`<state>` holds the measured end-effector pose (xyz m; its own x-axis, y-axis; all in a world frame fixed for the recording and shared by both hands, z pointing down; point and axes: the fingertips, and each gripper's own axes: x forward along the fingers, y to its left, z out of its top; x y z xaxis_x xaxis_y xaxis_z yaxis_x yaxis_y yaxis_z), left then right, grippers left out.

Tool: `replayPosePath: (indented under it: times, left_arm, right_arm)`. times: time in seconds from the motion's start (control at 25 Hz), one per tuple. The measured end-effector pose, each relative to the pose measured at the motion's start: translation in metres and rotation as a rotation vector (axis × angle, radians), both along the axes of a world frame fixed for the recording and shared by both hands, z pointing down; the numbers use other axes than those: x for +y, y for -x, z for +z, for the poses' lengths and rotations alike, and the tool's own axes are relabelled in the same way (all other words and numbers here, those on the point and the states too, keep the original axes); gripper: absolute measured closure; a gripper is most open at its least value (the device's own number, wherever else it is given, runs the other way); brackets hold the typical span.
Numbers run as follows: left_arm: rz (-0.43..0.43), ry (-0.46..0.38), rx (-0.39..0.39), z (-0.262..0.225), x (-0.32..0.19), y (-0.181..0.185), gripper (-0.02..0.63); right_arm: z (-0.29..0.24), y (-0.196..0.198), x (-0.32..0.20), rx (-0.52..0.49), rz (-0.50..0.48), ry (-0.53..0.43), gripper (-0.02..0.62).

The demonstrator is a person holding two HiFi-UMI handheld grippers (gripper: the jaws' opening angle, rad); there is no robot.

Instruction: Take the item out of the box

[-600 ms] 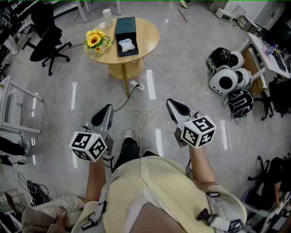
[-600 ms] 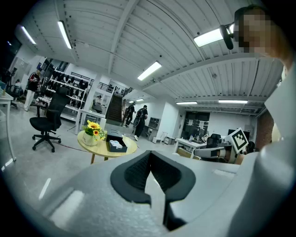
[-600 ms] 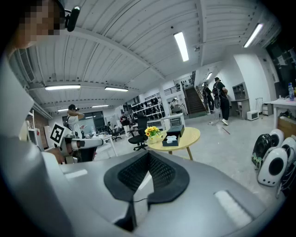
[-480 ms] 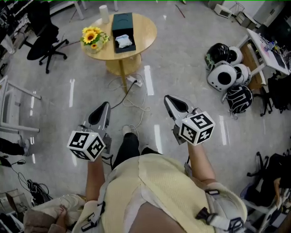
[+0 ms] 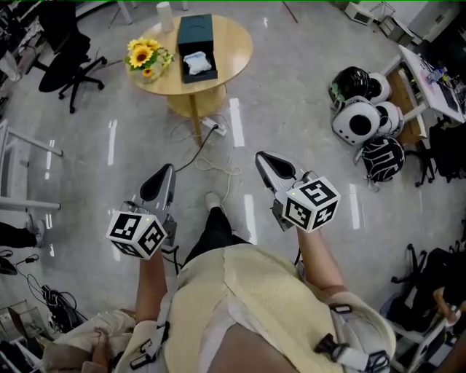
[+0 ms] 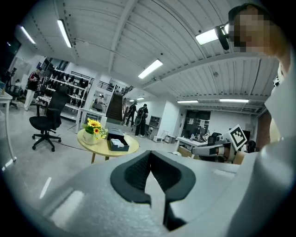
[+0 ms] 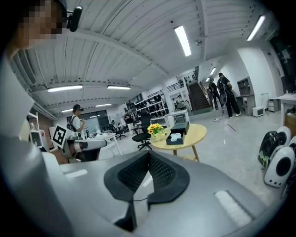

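Observation:
A dark open box (image 5: 196, 45) stands on a round wooden table (image 5: 227, 69) far ahead, with a white item (image 5: 198, 64) lying inside it. The box (image 6: 117, 142) also shows small in the left gripper view, and the box (image 7: 177, 135) in the right gripper view. Both grippers are held in the air over the floor, well short of the table. My left gripper (image 5: 166, 173) has its jaws together with nothing between them. My right gripper (image 5: 263, 160) is likewise shut and empty.
Sunflowers in a pot (image 5: 144, 57) and a white cup (image 5: 165, 14) share the table. A power strip with cables (image 5: 216, 130) lies on the floor under it. An office chair (image 5: 62, 44) stands at the left, helmets (image 5: 364, 120) and a desk (image 5: 429, 73) at the right.
The table has drifted up and left in the head view as the person steps forward. The right gripper has shifted slightly left. Both stay shut.

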<state>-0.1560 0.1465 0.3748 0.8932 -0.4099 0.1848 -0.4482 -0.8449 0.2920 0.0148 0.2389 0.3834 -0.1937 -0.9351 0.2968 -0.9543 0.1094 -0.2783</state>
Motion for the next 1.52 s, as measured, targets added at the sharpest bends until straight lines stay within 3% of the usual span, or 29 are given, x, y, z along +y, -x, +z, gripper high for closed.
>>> replayPosePath:
  times: [0.24, 0.68, 1.04, 1.24, 1.52]
  left_arm:
    - [0.028, 0.027, -0.019, 0.013, -0.024, -0.033, 0.603]
    - [0.036, 0.066, -0.040, 0.024, -0.093, -0.061, 0.602]
    - [0.025, 0.068, -0.055, 0.036, -0.171, -0.064, 0.601]
    - [0.038, 0.057, -0.059, 0.035, -0.200, -0.067, 0.601]
    - [-0.036, 0.060, -0.027, 0.033, -0.223, -0.077, 0.601]
  right_arm:
    - [0.011, -0.013, -0.029, 0.019, -0.026, 0.052, 0.594]
    - [0.012, -0.035, -0.108, 0.026, -0.082, 0.085, 0.593]
    - [0.025, -0.035, -0.194, 0.055, -0.166, 0.119, 0.501]
    - [0.024, -0.054, -0.230, 0.099, -0.176, 0.107, 0.483]
    - [0.035, -0.077, -0.284, 0.197, -0.275, 0.112, 0.431]
